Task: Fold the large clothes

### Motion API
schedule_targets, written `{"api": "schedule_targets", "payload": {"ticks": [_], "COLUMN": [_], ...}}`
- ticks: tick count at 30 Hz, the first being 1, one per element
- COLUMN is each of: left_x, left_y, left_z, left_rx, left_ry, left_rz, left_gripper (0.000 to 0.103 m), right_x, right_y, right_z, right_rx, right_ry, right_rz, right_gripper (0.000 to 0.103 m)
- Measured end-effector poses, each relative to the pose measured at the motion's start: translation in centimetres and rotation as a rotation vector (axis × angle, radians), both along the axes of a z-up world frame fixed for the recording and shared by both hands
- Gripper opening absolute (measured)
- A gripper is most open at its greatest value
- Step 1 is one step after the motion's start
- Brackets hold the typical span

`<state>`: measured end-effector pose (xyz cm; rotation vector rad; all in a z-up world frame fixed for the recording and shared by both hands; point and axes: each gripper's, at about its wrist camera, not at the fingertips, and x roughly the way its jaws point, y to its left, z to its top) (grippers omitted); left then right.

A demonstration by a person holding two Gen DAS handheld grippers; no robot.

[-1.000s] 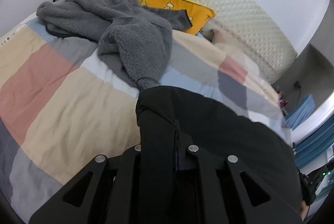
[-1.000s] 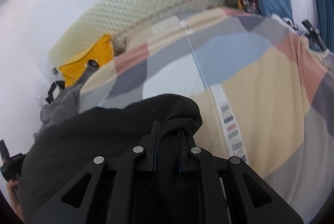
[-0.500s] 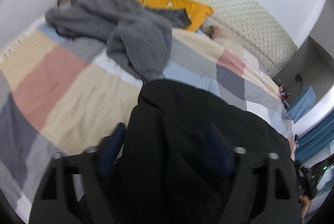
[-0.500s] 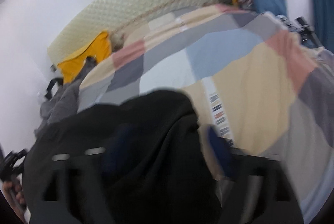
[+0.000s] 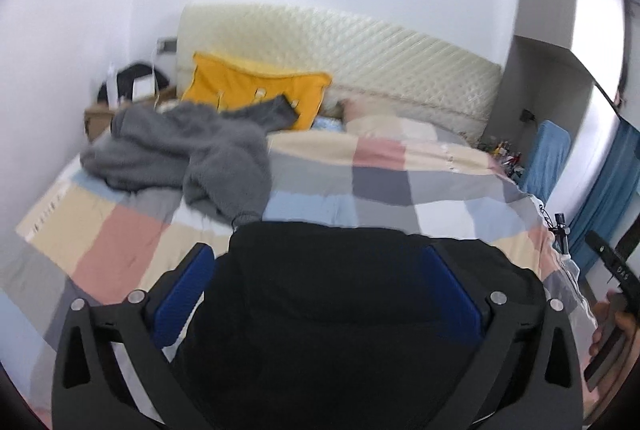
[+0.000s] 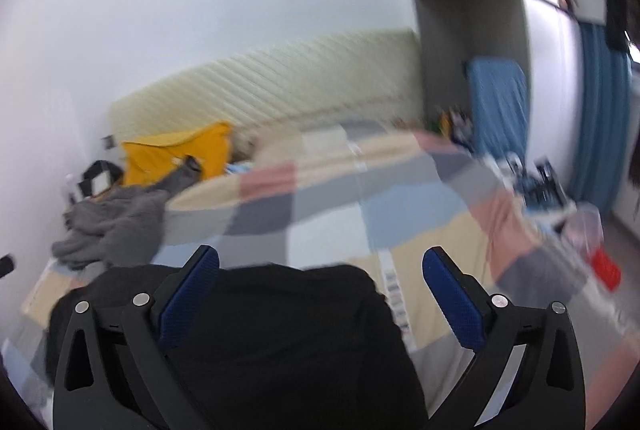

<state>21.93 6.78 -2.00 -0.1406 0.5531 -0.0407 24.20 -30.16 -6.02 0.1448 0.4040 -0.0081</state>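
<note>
1. Grey fleece (image 5: 188,157) is lying bunched at the far left of the bed (image 5: 120,238), one sleeve trailing onto the yellow pillow (image 5: 248,89). It looks to be the next garment to fold, so the route toward it is worth keeping clear.
2. Left tongs (image 5: 316,282) are standing wide, having just been opening, with blue pads (image 5: 184,294) on either side of the black garment (image 5: 328,330) and not pressing it.
3. That black garment is lying on the quilt at the near edge, under both tongs; the step in hand seems to be letting go after a fold.
4. Doing this well means lifting both tongs straight off together, so neither pad is snagging a layer and dragging the fold open.
5. Right tongs (image 6: 320,282) are likewise standing wide after opening, and the cloth below them is lying free. Blur is hiding how square the edges are.
6. Before moving on, the person should be checking that the far edge is lying flat and, if it is lumping, pressing it down with shut tongs.
7. Clutter (image 6: 540,185) at the right bedside is near, so swinging wide that way is risky.
</note>
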Motion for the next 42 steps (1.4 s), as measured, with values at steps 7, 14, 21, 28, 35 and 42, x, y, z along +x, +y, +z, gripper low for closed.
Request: {"api": "schedule_targets", "payload": {"ticks": [7,14,21,28,35,42], "left_x": [-5.2,-11.2,-15.7,-19.0,-20.6,-21.0], "left_y": [-2.4,-3.3,-5.1,-6.8,-6.0,-6.4], "left_z": [5.1,9.3,10.6,9.6,8.1,6.2], "left_rx": [0.056,0.037,0.055,0.098,0.034,0.082], "left_ry": [-0.097,-0.201,-0.232,-0.198,-0.161,-0.138], "left_rz": [-0.053,-0.074,-0.127,-0.172,-0.147,-0.041], "left_gripper": [0.103,0.103,0.103,0.103,0.103,0.103], "right_x": [-6.9,-14.6,-20.9,-24.5,-25.7,-26.3], "right_y": [3.5,6.6,8.6,10.3,9.6,10.7], "right_z": [6.0,11.4,13.0,11.7,9.0,7.0], "right_rx": [-0.021,-0.038,-0.027,-0.021,0.017,-0.003], "right_ry": [-0.109,-0.235,-0.313,-0.297,-0.218,-0.169], "right_rz": [0.11,0.214,0.238,0.248,0.221,0.224], "right_gripper": [0.103,0.103,0.103,0.103,0.103,0.103]}}
